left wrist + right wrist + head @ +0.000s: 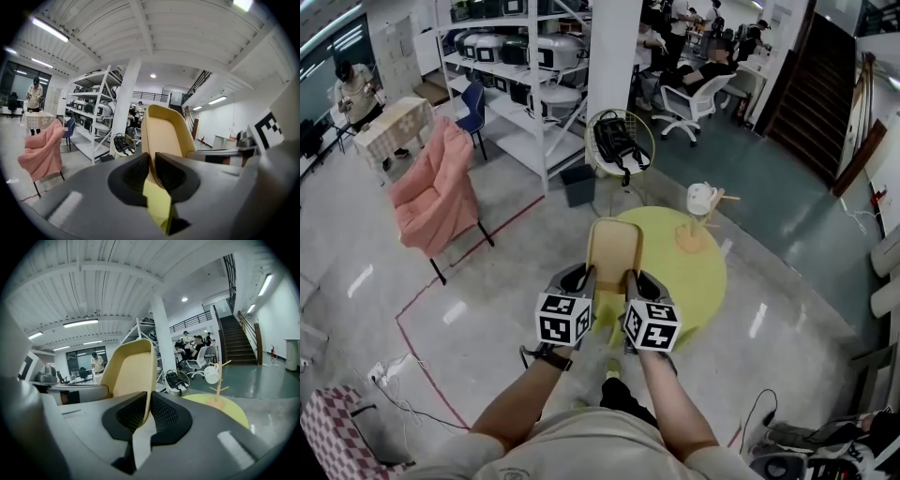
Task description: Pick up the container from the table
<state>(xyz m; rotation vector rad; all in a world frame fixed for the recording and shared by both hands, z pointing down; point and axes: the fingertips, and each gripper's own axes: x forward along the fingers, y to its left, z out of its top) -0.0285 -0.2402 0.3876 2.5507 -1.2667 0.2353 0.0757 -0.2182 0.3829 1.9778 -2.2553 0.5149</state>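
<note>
head view steeply down from above, gripper views close, level, sharing container (164, 131)

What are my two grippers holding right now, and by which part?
Both hold the tan container: the left gripper is shut on its left rim, the right gripper on its right rim.

- One container (614, 248) is counted.
- Two grippers are counted: left gripper (151, 161), right gripper (149, 401).
- One yellow table (698, 281) is counted.
- One mug stand (695, 234) and one white mug (701, 199) are counted.
- One pink chair (441, 192) is counted.
</note>
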